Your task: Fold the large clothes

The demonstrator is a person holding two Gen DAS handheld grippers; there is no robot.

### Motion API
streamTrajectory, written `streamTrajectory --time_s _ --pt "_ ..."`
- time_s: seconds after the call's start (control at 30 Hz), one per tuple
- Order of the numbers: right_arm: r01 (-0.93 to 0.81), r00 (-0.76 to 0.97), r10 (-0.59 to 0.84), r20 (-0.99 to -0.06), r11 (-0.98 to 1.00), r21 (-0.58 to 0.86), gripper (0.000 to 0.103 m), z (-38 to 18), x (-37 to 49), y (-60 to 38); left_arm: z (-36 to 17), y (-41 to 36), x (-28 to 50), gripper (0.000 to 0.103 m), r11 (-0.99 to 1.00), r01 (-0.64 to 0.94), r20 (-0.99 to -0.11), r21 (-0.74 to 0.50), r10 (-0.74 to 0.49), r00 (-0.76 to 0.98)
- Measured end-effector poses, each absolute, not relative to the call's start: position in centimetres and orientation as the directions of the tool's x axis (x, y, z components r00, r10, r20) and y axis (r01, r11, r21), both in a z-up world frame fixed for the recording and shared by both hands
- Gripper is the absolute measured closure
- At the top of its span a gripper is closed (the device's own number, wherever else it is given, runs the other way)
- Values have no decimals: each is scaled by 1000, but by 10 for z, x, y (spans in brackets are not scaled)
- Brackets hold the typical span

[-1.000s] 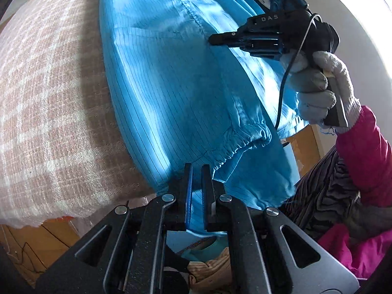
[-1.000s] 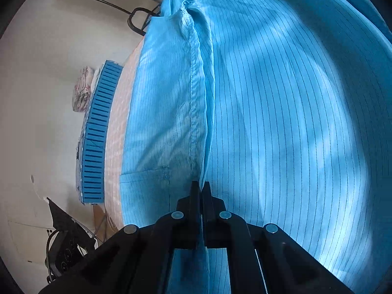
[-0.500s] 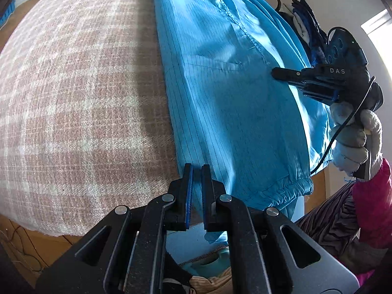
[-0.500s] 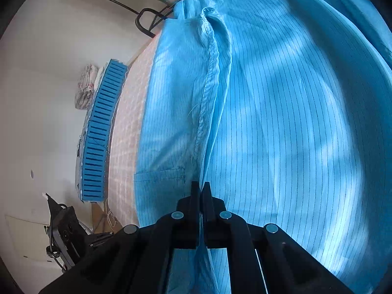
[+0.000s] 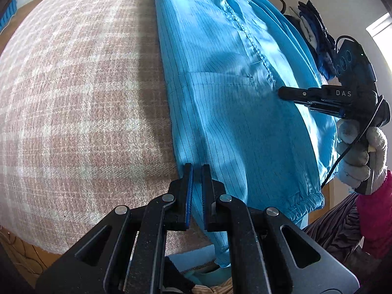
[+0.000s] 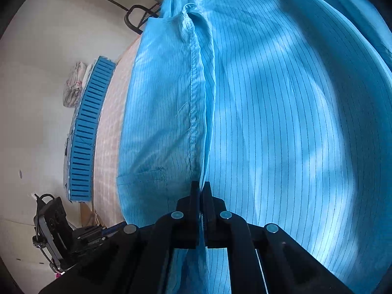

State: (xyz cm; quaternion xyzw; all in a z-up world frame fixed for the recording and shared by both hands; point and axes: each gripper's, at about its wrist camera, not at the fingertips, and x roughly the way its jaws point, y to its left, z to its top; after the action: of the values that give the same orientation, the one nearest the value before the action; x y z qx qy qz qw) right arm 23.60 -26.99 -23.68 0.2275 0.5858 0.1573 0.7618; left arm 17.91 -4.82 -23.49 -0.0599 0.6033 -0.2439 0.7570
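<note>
— Where do we have the garment?

— The blue pinstriped garment [image 5: 235, 112] lies spread over the pink-and-white checked cloth [image 5: 73, 103] covering the table, its elastic cuff [image 5: 303, 205] at the near edge and a stitched pocket [image 5: 220, 80] midway up. Part of the fabric hangs over the table's near edge.

— And our left gripper [image 5: 196, 171]?

— Its two fingers [image 5: 187, 183] stand nearly together, pinching the garment's near side edge; a thin fold of blue fabric runs between the blue pads.

— Our right gripper [image 6: 201, 188]?

— It sits at the raised seam [image 6: 194, 93] that runs up the middle of the garment. The jaws have just been easing apart by a sliver, yet the fold of fabric is caught between the black fingers [image 6: 194, 196], so we are gripping it. In the left wrist view the same gripper [image 5: 281, 92] reaches in from the right, held by a white-gloved hand [image 5: 360, 156] with a magenta sleeve [image 5: 374, 215].

— Anything beside the table?

— A blue slatted crate [image 6: 85, 134] at the far side.
</note>
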Motion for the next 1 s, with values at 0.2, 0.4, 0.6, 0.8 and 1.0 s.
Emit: streamTrajectory --time_s 0.2,0.4,0.6,0.8,1.0 --pt "-235 286 437 -853 895 380 62 -187 201 -251 -229 -37 175 100 854 295 -861 -428 -485 156" --pt "-241 130 522 -843 841 484 43 -172 151 -241 -224 -28 155 100 829 303 -838 -469 -527 144" --pt "64 -2 616 -788 786 615 35 -223 152 -248 -227 -40 151 100 815 348 -841 -464 -528 115" --pt "74 -89 631 -771 776 627 78 -250 154 -217 -237 -40 159 100 806 335 -835 -487 -542 90" --pt "-135 -3 553 -833 826 548 96 -190 162 -200 -241 -47 163 100 803 346 -834 -485 -544 95"
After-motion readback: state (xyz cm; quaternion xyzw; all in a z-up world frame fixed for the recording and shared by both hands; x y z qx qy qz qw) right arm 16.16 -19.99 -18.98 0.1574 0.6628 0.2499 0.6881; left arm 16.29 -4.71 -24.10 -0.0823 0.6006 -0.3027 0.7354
